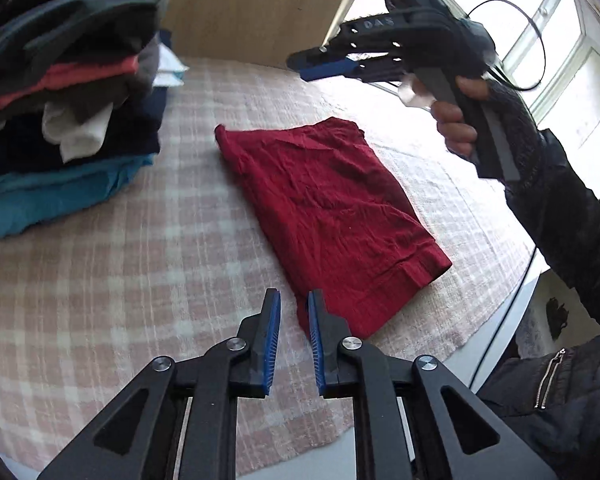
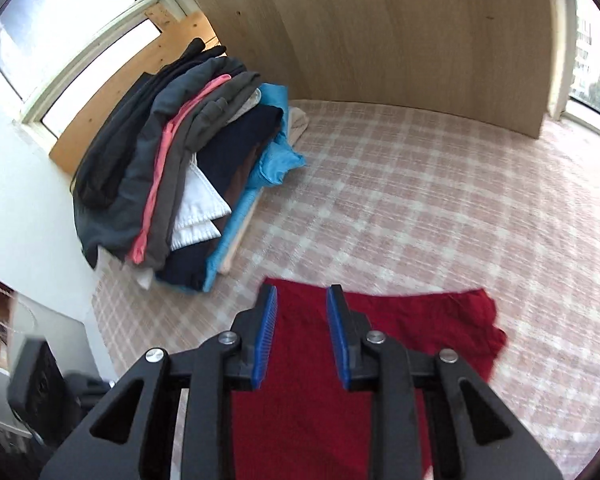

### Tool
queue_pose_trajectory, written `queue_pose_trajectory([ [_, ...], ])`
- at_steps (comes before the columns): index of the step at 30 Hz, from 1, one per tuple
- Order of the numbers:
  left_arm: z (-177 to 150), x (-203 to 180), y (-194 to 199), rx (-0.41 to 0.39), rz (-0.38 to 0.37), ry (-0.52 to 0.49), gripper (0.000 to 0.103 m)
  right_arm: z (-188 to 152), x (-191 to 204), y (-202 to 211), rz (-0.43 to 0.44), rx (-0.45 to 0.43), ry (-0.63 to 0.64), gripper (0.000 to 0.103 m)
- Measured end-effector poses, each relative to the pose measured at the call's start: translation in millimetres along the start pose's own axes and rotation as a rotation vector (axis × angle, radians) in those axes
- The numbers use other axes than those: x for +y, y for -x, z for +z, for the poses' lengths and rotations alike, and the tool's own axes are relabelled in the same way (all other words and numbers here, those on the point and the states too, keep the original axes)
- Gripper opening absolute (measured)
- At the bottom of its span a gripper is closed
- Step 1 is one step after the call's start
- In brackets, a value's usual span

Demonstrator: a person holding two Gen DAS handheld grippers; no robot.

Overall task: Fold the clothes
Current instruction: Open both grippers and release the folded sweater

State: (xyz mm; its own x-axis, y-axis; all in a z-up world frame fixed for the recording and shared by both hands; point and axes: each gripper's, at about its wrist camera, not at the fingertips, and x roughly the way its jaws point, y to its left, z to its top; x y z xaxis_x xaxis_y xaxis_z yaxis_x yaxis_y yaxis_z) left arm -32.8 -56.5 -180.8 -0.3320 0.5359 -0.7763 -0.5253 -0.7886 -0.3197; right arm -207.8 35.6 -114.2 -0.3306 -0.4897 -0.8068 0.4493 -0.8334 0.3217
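Hovering low over the near corner of the folded red garment point(image 1: 328, 216), the left gripper point(image 1: 294, 300) has its blue-padded fingers spread and holds nothing. The garment lies flat on the pink checked blanket point(image 1: 120, 280), and above its far side the right gripper point(image 1: 312, 65) is held in the air by the person's right hand point(image 1: 458, 118), tips pointing toward the stack; in its own view its fingers stand apart and empty. Farther back, a stack of folded clothes point(image 2: 180, 176) rests on the blanket near the wooden panel point(image 2: 380, 32).
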Motion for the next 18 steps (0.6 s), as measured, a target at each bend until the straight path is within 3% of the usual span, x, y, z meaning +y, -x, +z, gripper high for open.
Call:
queue_pose_trajectory([
  [3,28,-10,-20,0.013,-0.019,-0.089,0.014,-51,-8,15,-0.084,0.022,-0.013,0.026],
  [8,55,-11,-70,0.100,-0.013,-0.203,0.014,-126,-19,16,-0.149,0.058,-0.085,0.026],
  [10,56,-6,-87,0.147,0.000,-0.219,0.014,-145,-20,2,-0.151,0.114,-0.098,0.026],
  [13,58,0,-93,0.156,-0.019,-0.224,0.017,-152,-17,5,-0.157,0.119,-0.076,0.026],
  [16,61,5,-87,0.159,-0.028,-0.192,0.017,-143,-27,25,-0.156,0.055,-0.108,0.028],
  [18,61,5,-76,0.142,-0.037,-0.159,0.020,-133,-38,37,-0.212,0.018,-0.114,0.040],
])
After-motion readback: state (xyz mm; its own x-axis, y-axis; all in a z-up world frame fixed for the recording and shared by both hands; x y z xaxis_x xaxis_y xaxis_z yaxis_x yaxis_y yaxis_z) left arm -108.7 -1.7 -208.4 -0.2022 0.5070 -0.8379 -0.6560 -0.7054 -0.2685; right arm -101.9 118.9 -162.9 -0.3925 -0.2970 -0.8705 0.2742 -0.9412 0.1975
